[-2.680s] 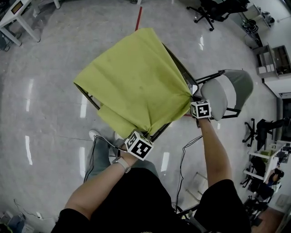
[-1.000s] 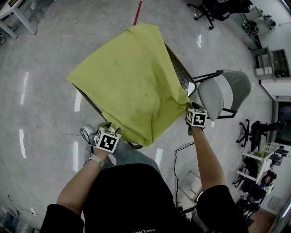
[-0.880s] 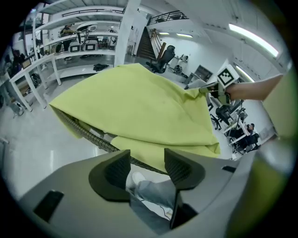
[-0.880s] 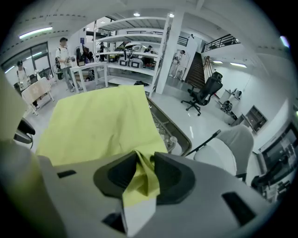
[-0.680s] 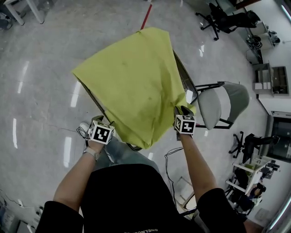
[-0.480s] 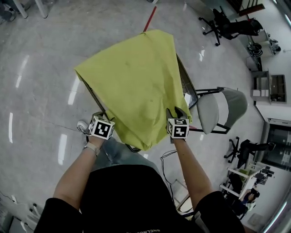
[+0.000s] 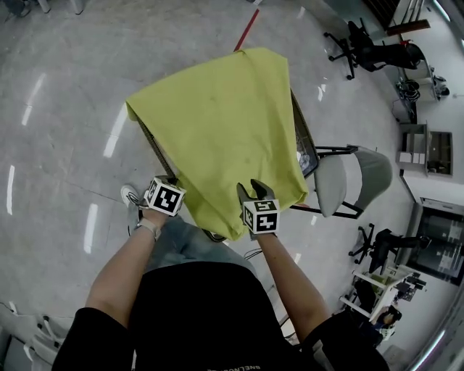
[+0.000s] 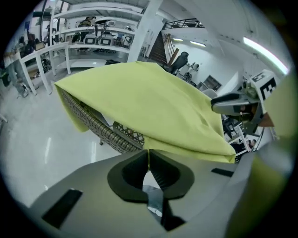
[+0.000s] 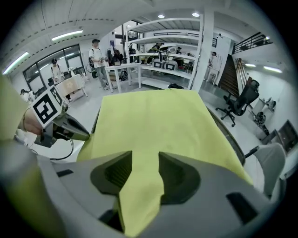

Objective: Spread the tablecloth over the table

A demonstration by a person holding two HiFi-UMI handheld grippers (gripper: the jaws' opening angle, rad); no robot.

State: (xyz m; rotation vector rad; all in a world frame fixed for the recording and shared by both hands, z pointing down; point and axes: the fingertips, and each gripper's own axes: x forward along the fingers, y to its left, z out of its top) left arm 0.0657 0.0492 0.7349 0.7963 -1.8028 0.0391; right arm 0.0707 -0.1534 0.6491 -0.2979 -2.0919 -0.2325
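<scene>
A yellow-green tablecloth lies draped over a wicker table, its near corner hanging toward me. My left gripper is at the cloth's near left edge. Its jaws have just closed, and the tips meet right on the hanging hem. My right gripper sits over the near edge, close to the hanging corner. Its jaws have just been opening and stand apart, with a strip of cloth lying loose between them.
A grey chair stands close to the table's right side. Black office chairs are farther back, and a red line marks the floor. White desks and shelves with people standing by them fill the far room.
My right gripper let go of the cloth's right corner and slid left along the near edge. My left gripper sank a little at the left edge and shut. The cloth lies flatter.
</scene>
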